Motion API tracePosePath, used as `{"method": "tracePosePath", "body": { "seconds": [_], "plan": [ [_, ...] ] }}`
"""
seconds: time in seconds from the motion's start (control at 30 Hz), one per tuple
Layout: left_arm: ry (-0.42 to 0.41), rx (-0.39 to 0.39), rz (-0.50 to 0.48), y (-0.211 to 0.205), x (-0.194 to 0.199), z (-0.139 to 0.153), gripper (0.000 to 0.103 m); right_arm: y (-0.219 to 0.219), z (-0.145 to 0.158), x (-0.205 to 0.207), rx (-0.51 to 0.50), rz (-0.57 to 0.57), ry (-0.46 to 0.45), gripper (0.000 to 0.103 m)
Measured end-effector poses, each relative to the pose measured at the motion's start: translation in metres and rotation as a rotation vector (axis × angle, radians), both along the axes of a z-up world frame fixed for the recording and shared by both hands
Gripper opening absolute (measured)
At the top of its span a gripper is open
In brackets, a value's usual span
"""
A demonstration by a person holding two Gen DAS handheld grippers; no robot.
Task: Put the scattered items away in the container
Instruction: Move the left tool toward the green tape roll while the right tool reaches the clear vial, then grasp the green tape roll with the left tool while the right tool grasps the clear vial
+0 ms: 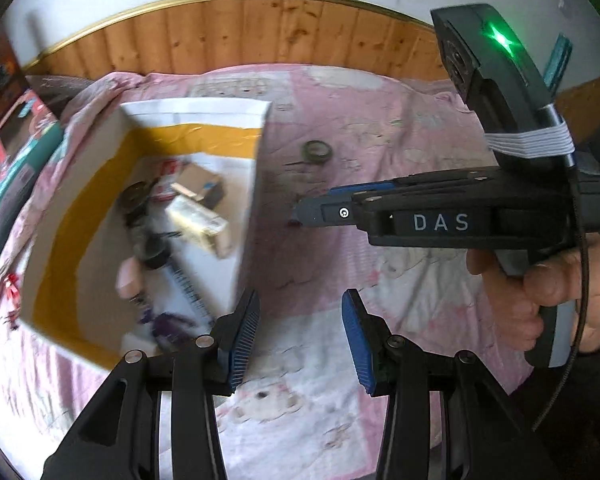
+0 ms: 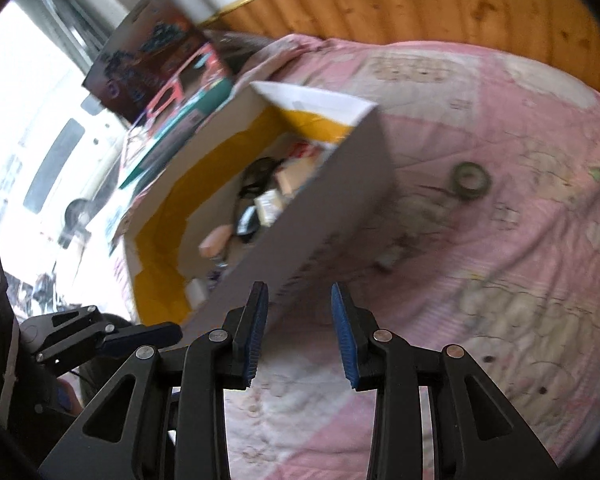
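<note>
Tape roll (image 2: 471, 180) lies alone on the bed (image 2: 500, 280), just right of the box (image 2: 340, 216), well ahead of the right gripper (image 2: 300, 336). Left gripper (image 1: 300, 336) idle. Both jaws released, empty. Risk: soft quilt lets the roll sink or skid during pinch.

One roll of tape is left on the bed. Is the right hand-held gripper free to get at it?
Probably yes: the right hand-held gripper is open and empty, and the tape roll lies alone on the bedspread, right of the box.
</note>
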State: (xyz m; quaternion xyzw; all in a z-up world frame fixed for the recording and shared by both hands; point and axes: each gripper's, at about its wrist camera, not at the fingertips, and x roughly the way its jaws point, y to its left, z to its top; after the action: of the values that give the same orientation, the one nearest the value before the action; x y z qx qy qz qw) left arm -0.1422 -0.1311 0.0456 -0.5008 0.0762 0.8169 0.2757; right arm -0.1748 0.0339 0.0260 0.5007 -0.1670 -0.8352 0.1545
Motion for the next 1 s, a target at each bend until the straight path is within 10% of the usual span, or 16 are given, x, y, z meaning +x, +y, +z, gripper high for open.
{"method": "tracePosePath", "body": {
  "seconds": [0.63, 0.8, 1.0],
  "plan": [
    [-0.117, 0.028, 0.013, 0.036, -0.039, -0.036, 0.045, 0.022, -0.115, -0.076, 0.089, -0.111, -0.106, 0.042],
    [-0.138, 0.046, 0.023, 0.039, -0.051, -0.041, 0.045, 0.031, -0.122, -0.078, 0.132, -0.12, -0.069, 0.011],
    [-0.122, 0.067, 0.017, 0.066, -0.07, -0.035, 0.045, 0.081, -0.114, -0.045, 0.089, -0.156, -0.128, 0.011]
  ]
}}
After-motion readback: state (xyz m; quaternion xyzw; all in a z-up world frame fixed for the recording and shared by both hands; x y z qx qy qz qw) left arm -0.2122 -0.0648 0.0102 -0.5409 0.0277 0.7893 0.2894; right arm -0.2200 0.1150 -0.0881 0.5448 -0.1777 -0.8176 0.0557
